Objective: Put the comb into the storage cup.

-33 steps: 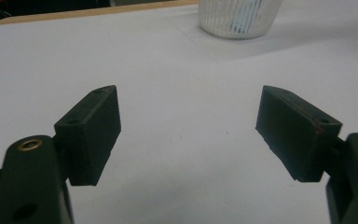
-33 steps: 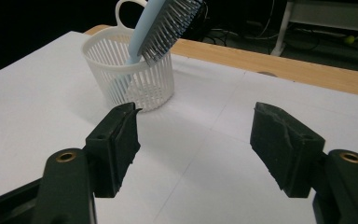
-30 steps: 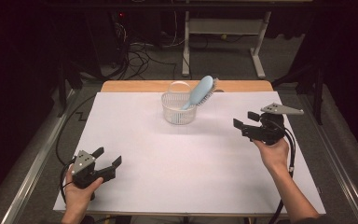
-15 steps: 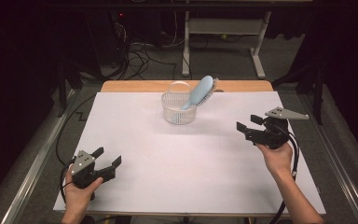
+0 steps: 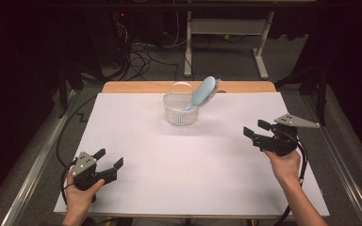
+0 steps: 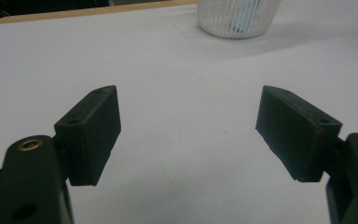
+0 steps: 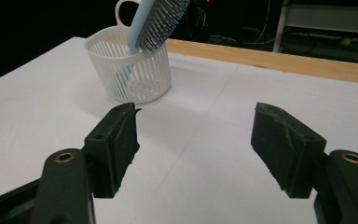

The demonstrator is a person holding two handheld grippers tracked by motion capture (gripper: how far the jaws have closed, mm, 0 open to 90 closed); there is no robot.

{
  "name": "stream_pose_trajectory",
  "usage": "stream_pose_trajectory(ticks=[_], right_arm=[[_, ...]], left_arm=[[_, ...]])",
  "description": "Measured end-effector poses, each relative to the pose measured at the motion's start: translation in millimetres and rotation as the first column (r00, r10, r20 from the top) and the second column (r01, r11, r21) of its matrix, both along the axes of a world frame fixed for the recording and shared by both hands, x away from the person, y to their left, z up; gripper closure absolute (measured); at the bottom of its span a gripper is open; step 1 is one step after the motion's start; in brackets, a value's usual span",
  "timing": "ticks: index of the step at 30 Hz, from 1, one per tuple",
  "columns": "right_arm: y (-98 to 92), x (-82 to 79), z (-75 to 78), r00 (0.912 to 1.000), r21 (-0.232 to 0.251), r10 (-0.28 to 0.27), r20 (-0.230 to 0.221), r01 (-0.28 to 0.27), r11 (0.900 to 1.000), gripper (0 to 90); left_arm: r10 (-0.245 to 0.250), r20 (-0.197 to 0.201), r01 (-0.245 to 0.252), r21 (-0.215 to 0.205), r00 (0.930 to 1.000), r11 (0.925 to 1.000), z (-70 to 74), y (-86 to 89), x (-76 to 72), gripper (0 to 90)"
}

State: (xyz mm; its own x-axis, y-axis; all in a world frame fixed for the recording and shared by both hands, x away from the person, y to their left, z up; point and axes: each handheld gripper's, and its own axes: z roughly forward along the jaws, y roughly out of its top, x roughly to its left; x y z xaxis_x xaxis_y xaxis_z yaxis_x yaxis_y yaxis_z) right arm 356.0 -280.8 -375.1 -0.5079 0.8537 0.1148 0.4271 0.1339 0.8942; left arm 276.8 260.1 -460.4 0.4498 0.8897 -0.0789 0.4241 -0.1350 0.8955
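A white slatted basket (image 5: pixel 180 113) with a loop handle stands at the back middle of the white table cover (image 5: pixel 193 174). A light blue hairbrush (image 5: pixel 202 92) leans in it, handle down and bristled head sticking out to the upper right. My left gripper (image 5: pixel 111 157) rests open near the front left corner, nothing between its jaws (image 6: pixel 189 126); the basket (image 6: pixel 237 18) is far ahead. My right gripper (image 5: pixel 254 127) hovers open at the right side, pointing left toward the basket (image 7: pixel 130 70) and brush (image 7: pixel 156 23). Its jaws (image 7: pixel 193 140) have just been opening slightly, with nothing between them.
A wooden table edge (image 5: pixel 245 87) runs behind the white cover. Beyond it the floor holds cables (image 5: pixel 141 52) and a white desk frame (image 5: pixel 226 28). Metal rails (image 5: pixel 33 165) flank the table on both sides.
The right hand has drifted slightly down and toward the right edge of the table. The left gripper, the basket and the brush have not moved.
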Motion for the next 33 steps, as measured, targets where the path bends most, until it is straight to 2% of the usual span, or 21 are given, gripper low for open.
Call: stream_pose_trajectory(ticks=[16, 33], right_arm=[[-11.4, -15.7, -6.4, 0.9997, 0.038, -0.008, 0.022, 0.007, 0.999, 31.1], [-15.7, -30.2, -8.5, 0.9985, 0.027, -0.009, 0.054, 0.008, 1.000, 30.1]], left_arm=[[0.000, -0.002, 0.000, 0.001, 1.0000, 1.0000, -0.3, -0.2, 0.1, 23.0], [0.000, 0.001, 0.000, 0.004, 1.0000, 1.0000, -0.2, 0.1, 0.3, 23.0]])
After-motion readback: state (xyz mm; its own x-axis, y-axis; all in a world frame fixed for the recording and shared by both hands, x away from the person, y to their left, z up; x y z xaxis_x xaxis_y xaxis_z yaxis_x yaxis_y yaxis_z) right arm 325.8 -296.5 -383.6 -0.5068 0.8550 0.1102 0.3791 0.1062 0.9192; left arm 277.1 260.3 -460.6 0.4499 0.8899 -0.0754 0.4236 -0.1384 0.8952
